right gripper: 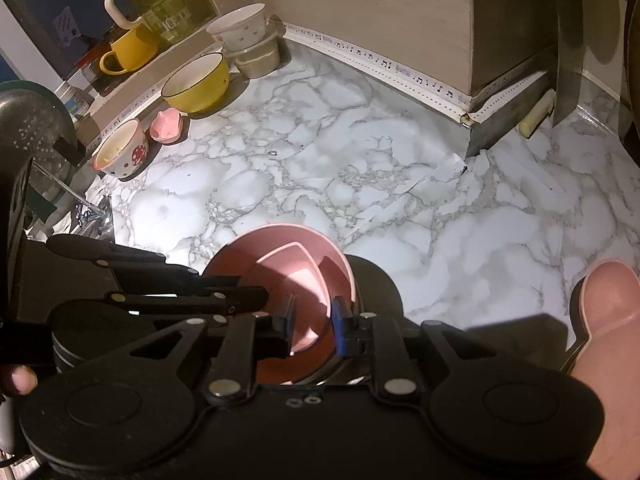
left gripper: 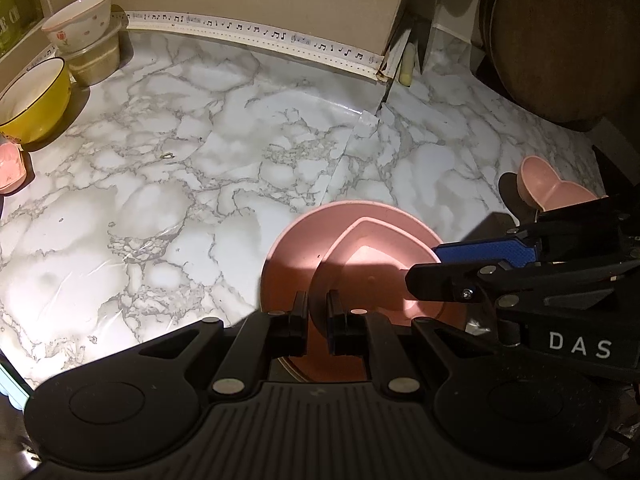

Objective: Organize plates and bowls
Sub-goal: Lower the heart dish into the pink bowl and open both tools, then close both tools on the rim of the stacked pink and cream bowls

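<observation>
Two pink dishes are stacked near the front of a marble counter [left gripper: 168, 184]: a heart-shaped bowl [left gripper: 372, 256] is set inside a round plate [left gripper: 292, 252]. The bowl's near rim is pinched between the fingers of the left gripper [left gripper: 317, 320]. From the right, the bowl's other side is clamped by the right gripper [right gripper: 312, 320], whose blue pads [right gripper: 338, 328] are pressed to its wall. A second heart bowl [left gripper: 548, 188] is seen well apart on the right. Against the back wall, a yellow bowl [right gripper: 196, 84] and a white bowl [right gripper: 238, 28] on a lidded tub [right gripper: 258, 58] are lined up.
</observation>
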The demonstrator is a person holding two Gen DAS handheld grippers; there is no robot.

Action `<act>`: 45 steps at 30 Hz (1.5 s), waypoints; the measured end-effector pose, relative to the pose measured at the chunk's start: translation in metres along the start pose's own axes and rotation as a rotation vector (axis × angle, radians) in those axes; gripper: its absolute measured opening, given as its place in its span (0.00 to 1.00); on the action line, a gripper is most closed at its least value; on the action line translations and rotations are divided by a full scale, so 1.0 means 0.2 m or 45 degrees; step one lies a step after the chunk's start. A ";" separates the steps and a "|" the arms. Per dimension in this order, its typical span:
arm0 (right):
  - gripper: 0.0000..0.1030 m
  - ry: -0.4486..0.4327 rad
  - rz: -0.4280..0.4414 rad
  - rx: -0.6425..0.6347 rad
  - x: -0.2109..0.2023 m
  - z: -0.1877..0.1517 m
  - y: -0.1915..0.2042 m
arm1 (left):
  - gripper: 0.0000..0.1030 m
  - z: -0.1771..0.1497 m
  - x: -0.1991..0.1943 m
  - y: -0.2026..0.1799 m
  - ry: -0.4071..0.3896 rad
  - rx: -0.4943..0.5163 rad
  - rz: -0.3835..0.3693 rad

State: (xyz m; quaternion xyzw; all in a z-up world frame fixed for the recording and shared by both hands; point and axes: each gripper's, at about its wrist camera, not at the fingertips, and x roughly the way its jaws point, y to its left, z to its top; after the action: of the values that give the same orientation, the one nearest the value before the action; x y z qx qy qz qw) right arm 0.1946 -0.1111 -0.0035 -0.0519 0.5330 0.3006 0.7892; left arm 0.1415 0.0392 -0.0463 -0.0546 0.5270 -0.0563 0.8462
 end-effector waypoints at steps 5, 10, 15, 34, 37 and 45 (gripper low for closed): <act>0.20 -0.019 0.003 0.016 -0.02 0.01 -0.01 | 0.08 0.00 0.01 0.00 0.011 0.006 0.010; 0.28 -0.059 -0.003 0.029 -0.08 0.03 -0.04 | 0.08 0.00 0.01 0.00 0.013 -0.011 -0.006; 0.32 -0.088 -0.007 0.035 -0.12 0.01 -0.05 | 0.08 -0.01 -0.06 -0.01 -0.039 -0.018 -0.041; 0.74 -0.191 -0.033 0.111 -0.26 -0.13 -0.05 | 0.72 -0.12 -0.29 0.00 -0.249 -0.043 -0.005; 0.87 -0.215 -0.027 0.144 -0.27 -0.14 -0.05 | 0.72 -0.13 -0.30 0.02 -0.246 -0.085 0.004; 0.94 -0.182 -0.026 0.226 -0.21 -0.10 -0.10 | 0.72 -0.12 -0.23 0.10 -0.216 -0.259 0.068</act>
State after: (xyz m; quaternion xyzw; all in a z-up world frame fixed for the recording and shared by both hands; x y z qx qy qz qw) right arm 0.1788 -0.1533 0.0196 0.0342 0.4993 0.2470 0.8297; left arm 0.1006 0.0644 -0.0180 -0.1307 0.4577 0.0251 0.8791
